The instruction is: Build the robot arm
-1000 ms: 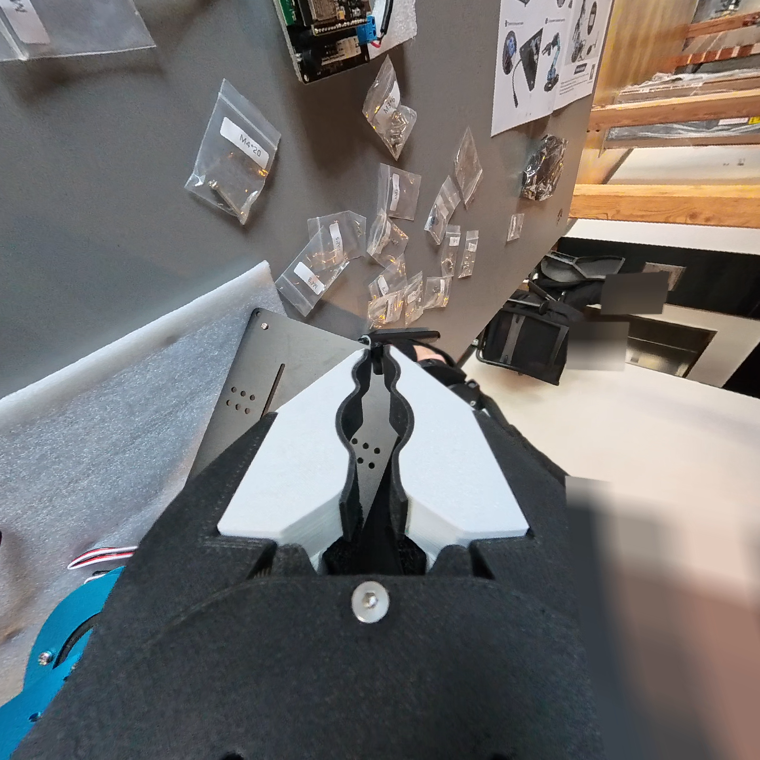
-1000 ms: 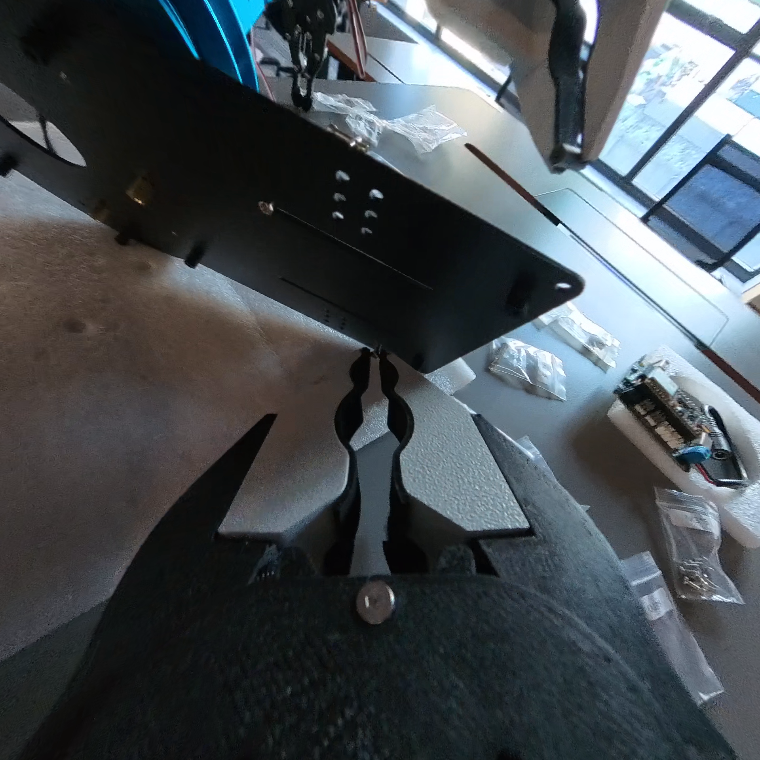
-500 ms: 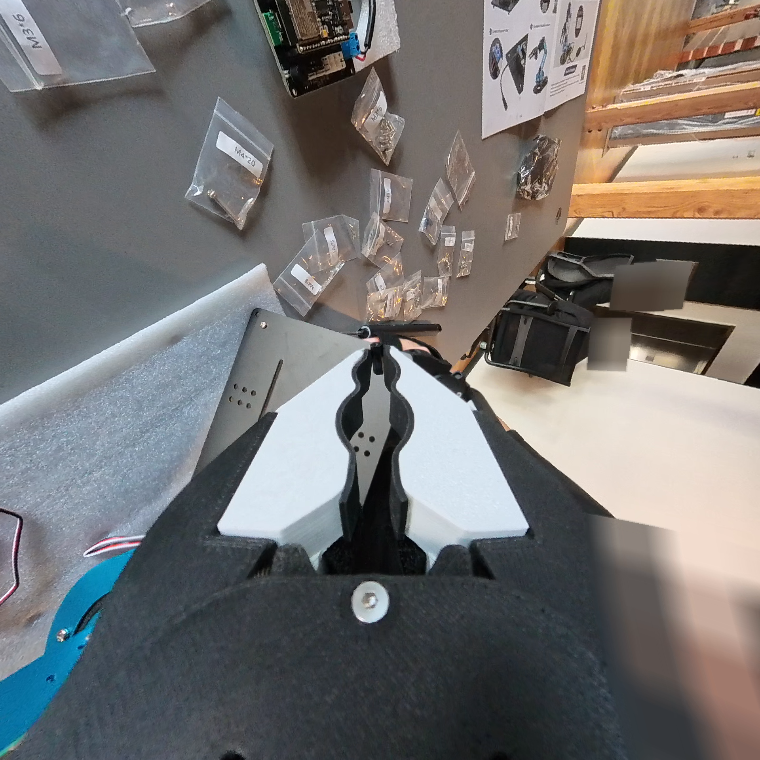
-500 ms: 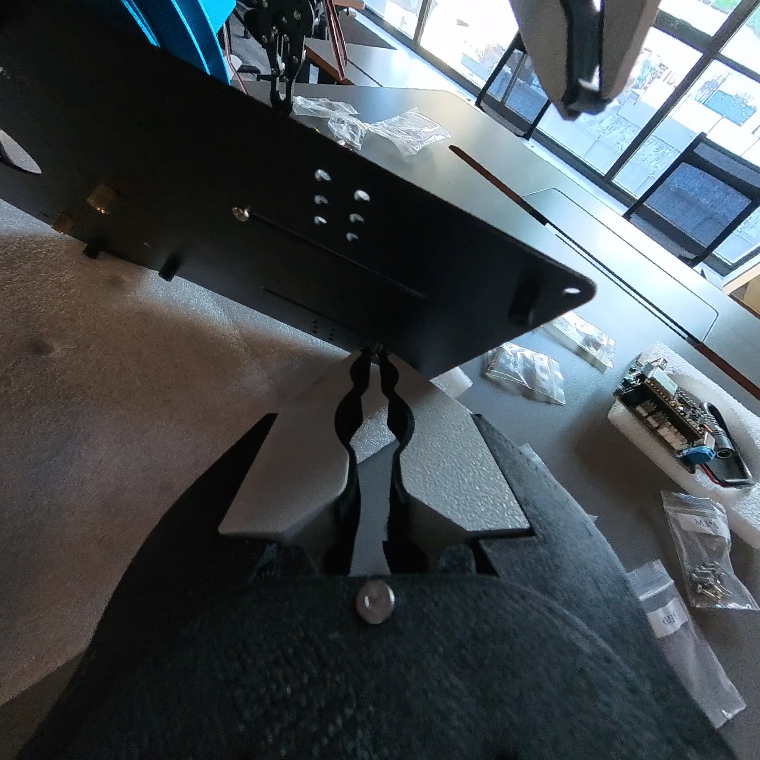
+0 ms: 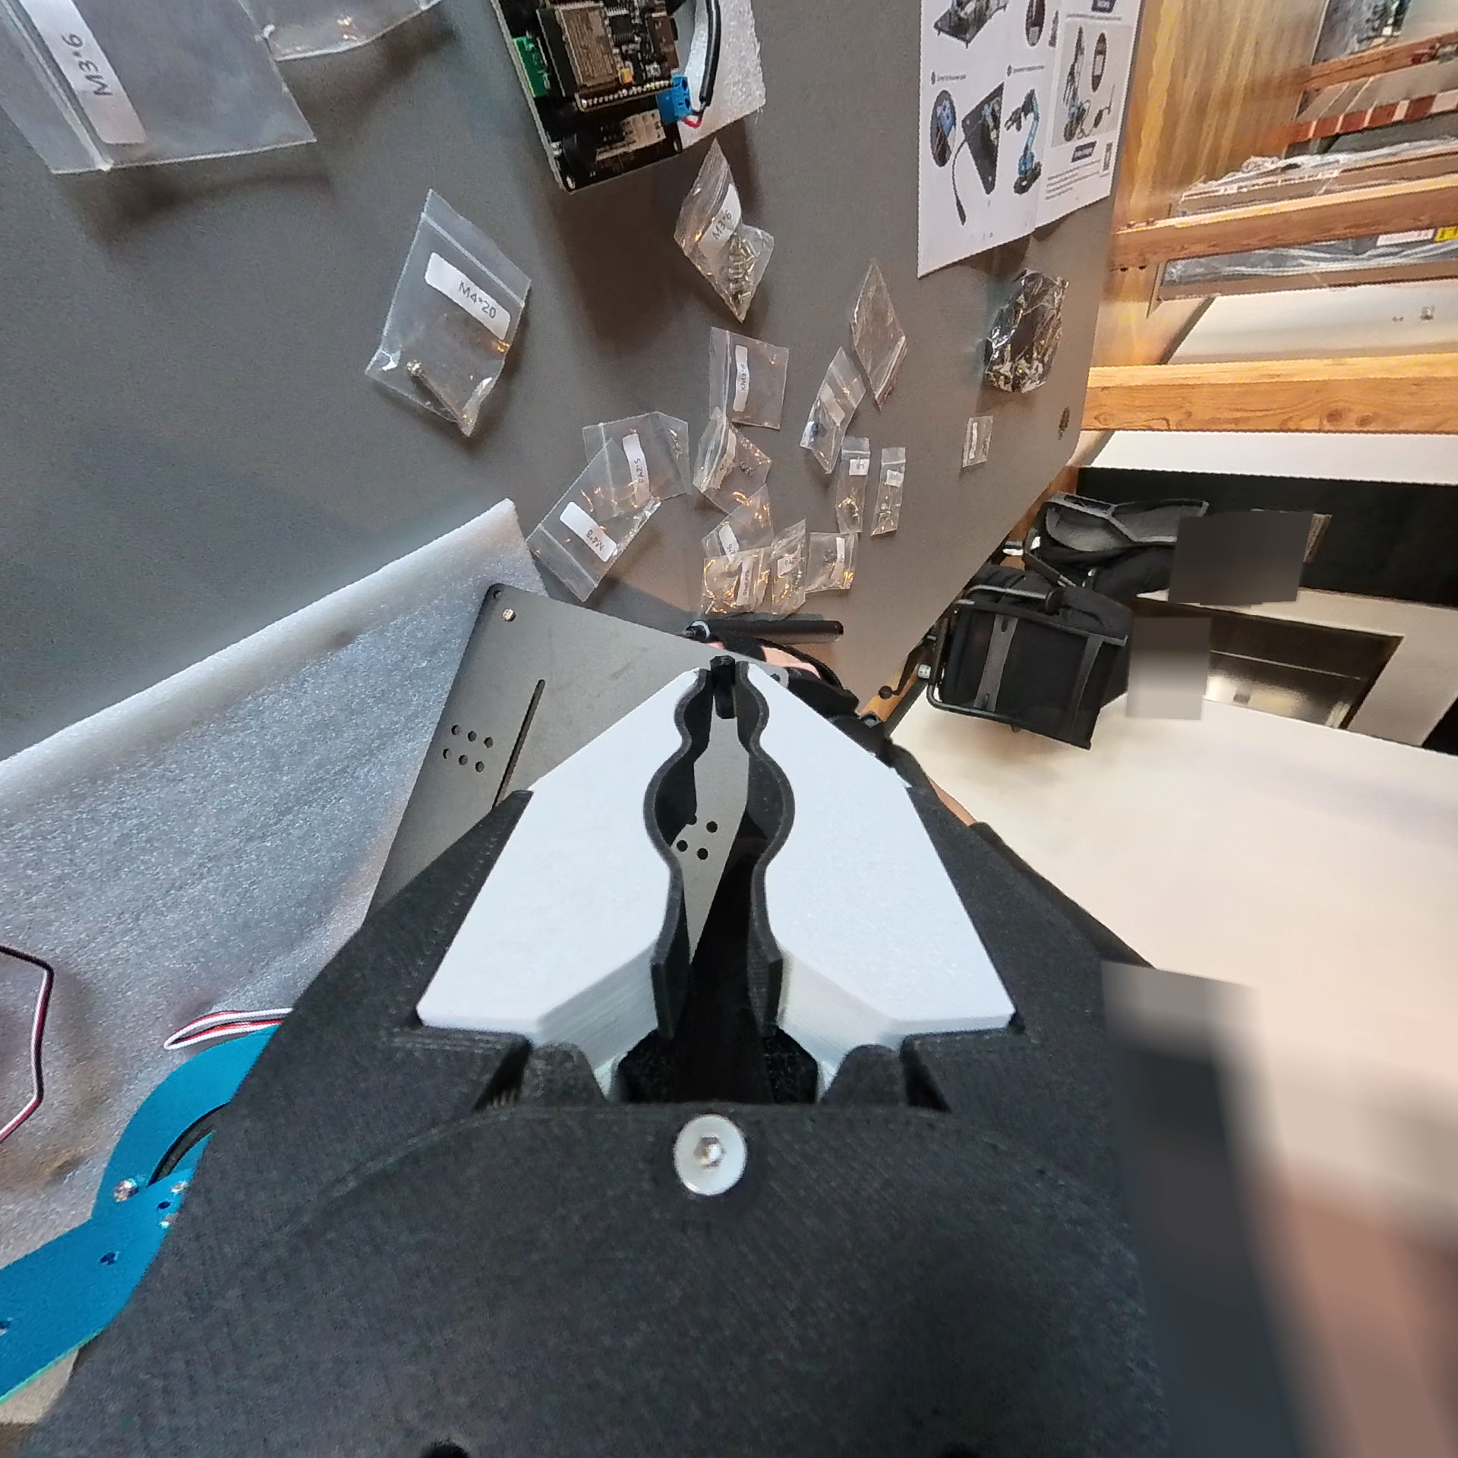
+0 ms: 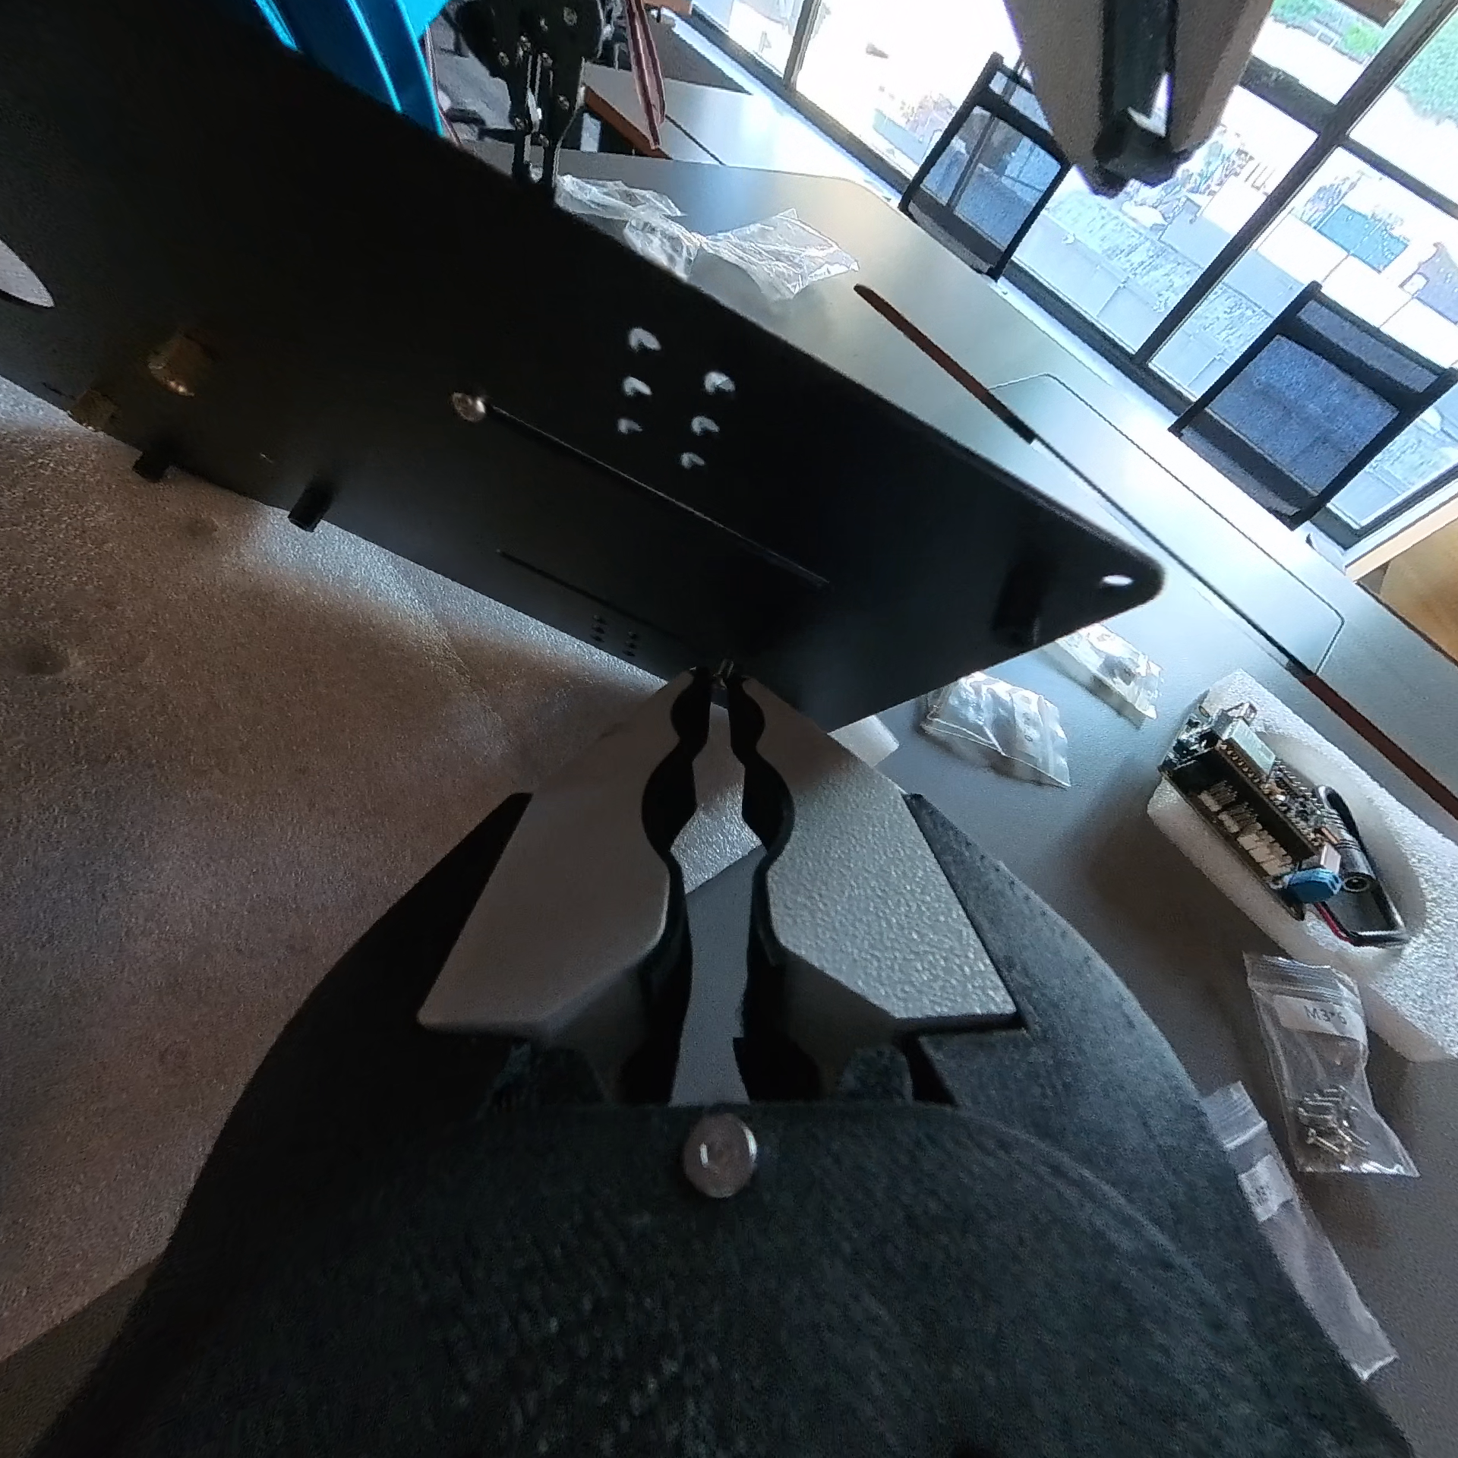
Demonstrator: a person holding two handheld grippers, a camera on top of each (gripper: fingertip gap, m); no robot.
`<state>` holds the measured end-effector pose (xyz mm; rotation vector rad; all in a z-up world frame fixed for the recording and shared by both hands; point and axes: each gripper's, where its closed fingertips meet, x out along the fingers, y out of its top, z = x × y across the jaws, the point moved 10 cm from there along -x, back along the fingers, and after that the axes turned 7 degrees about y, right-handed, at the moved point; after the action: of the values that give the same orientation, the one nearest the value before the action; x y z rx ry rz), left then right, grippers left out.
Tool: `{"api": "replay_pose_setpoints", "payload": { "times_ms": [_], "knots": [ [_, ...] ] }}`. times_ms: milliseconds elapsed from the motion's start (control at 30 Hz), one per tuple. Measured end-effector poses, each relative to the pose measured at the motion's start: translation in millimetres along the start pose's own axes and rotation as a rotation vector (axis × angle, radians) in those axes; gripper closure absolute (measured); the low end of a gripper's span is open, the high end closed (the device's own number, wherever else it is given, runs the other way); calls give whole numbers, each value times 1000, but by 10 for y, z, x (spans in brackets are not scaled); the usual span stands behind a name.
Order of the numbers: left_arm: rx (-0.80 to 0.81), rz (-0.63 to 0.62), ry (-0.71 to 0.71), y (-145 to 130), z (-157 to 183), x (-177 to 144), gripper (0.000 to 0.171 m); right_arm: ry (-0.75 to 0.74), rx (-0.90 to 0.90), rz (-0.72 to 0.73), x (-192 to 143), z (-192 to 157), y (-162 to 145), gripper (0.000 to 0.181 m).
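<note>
A black metal plate (image 6: pixel 552 410) with holes and slots stands tilted above a white foam sheet (image 6: pixel 197 749); it also shows in the left wrist view (image 5: pixel 568 678). Short black standoffs (image 6: pixel 1014 623) stick out of its underside. My right gripper (image 6: pixel 714 678) is shut on a small silver screw (image 6: pixel 719 671), with its tips at the plate's lower edge. My left gripper (image 5: pixel 722 682) is shut on a small black standoff (image 5: pixel 722 694) above the plate's near corner. It hangs at the top right of the right wrist view (image 6: pixel 1124 150), apart from the plate.
Several clear bags of screws (image 5: pixel 450 339) lie on the grey table (image 5: pixel 197 355). A circuit board (image 5: pixel 607 71) rests on foam, also in the right wrist view (image 6: pixel 1262 836). A printed sheet (image 5: pixel 1018 118) lies far off. A blue disc (image 5: pixel 118 1207) with wires sits at lower left. About 12 cm separates my left fingertips from my right.
In the right wrist view my left gripper has moved up and to the right, farther from the plate. The plate and my right gripper have shifted only slightly.
</note>
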<state>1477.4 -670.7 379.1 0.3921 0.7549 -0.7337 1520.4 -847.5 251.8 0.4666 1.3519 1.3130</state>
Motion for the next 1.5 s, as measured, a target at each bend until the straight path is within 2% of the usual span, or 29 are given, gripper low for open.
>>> {"api": "replay_pose_setpoints", "payload": {
  "times_ms": [667,1000,1267,1500],
  "knots": [
    [12,-7,-14,-25,15,3,167,-57,-84,-16,26,-52,1,179],
    [11,-12,-22,-50,4,-2,168,-35,-56,-13,27,-31,4,178],
    [9,-22,-18,-58,-2,0,167,60,30,-53,71,14,-8,178],
    [12,-22,-12,-46,-2,2,167,52,52,-22,48,37,0,178]
  ]
}}
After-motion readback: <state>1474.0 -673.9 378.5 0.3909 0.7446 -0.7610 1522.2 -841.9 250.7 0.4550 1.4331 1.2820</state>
